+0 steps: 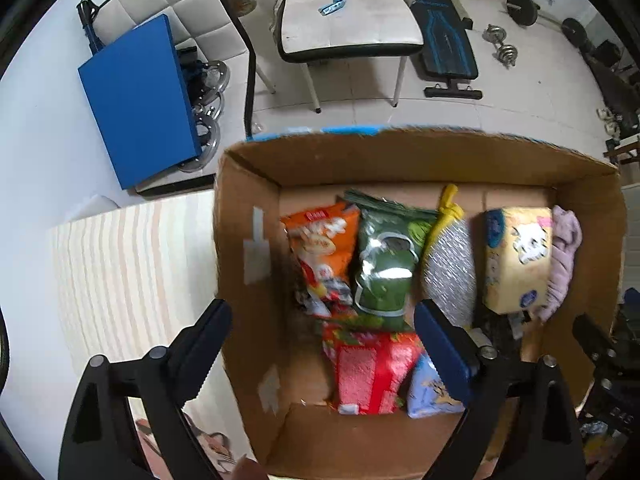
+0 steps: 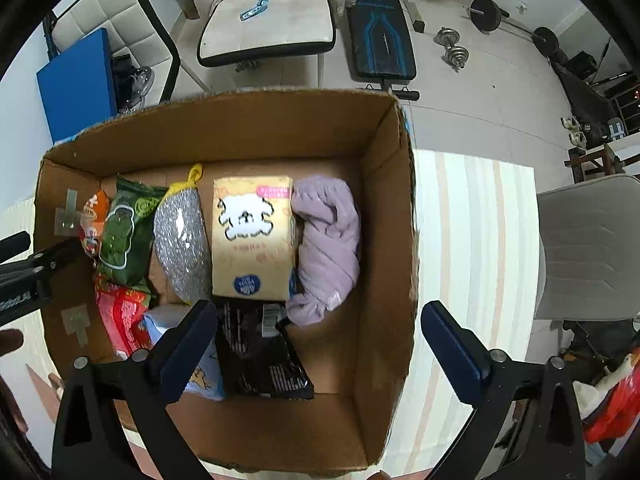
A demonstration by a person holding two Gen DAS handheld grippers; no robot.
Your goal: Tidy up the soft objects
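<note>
An open cardboard box (image 2: 384,208) sits on a bench (image 2: 480,240) covered by a pale striped cloth, seen from above through two claws pointing down. Along the box's far side, left to right, lie an orange snack bag (image 1: 320,248), a green bag (image 1: 384,264), a silver scrubber (image 2: 182,240) with a yellow loop, a yellow tissue pack (image 2: 254,240) printed with a white cartoon animal, and a lilac cloth (image 2: 326,244) bunched against the pack's right side. Nearer the cameras lie a red pack (image 1: 372,372), a light blue pack (image 1: 428,396) just beside it, and a black packet (image 2: 264,352) below the tissue pack. The left claw (image 1: 320,356) has its jaws wide apart with nothing between the pads; its left finger hangs outside the box's left wall, its right finger over the box interior above the blue pack. The right claw (image 2: 320,344) also stands fully spread and grips nothing; its left finger is over the blue pack and black packet, its right finger outside the box's right wall, over the cloth-covered bench. Beyond the bench, the tiled floor holds a white chair (image 2: 268,20), a blue board (image 1: 140,100), a weight bench (image 2: 380,32) and dumbbells (image 2: 454,48).
</note>
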